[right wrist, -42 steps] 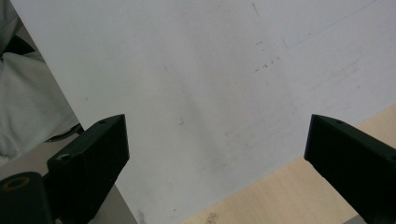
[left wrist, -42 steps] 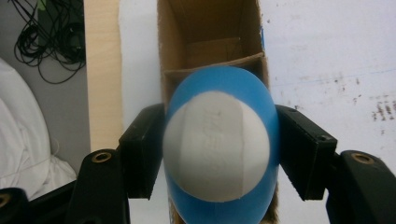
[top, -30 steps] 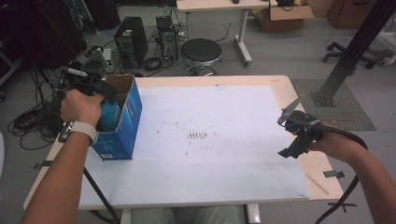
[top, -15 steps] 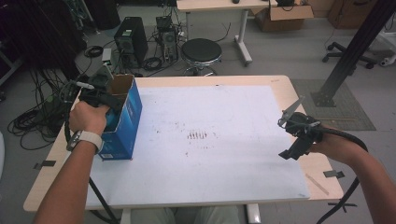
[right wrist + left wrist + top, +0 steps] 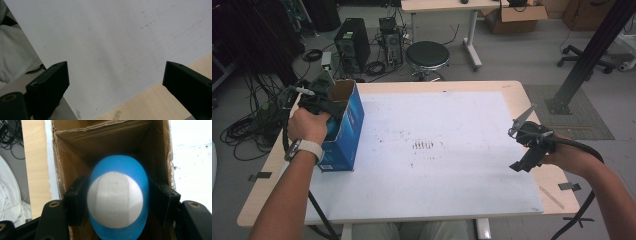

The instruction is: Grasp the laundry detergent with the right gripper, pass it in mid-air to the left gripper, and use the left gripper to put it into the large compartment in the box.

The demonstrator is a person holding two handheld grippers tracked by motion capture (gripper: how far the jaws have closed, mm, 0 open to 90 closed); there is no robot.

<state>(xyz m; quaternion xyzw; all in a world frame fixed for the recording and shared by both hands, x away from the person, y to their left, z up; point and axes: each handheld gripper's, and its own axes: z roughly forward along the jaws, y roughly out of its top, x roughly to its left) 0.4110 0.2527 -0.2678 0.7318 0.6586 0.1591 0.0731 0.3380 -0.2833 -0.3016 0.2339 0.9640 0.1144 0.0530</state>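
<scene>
Blue bottle (image 5: 117, 197) clamped in left tongs (image 5: 117, 202) at mouth of open cardboard box (image 5: 343, 125), not yet released; right tongs (image 5: 115, 82) agape, idle over worktop (image 5: 452, 150).

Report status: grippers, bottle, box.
Left gripper shut on blue bottle, at open cardboard box. Right gripper open, empty, over white sheet. Nothing blocking.
</scene>
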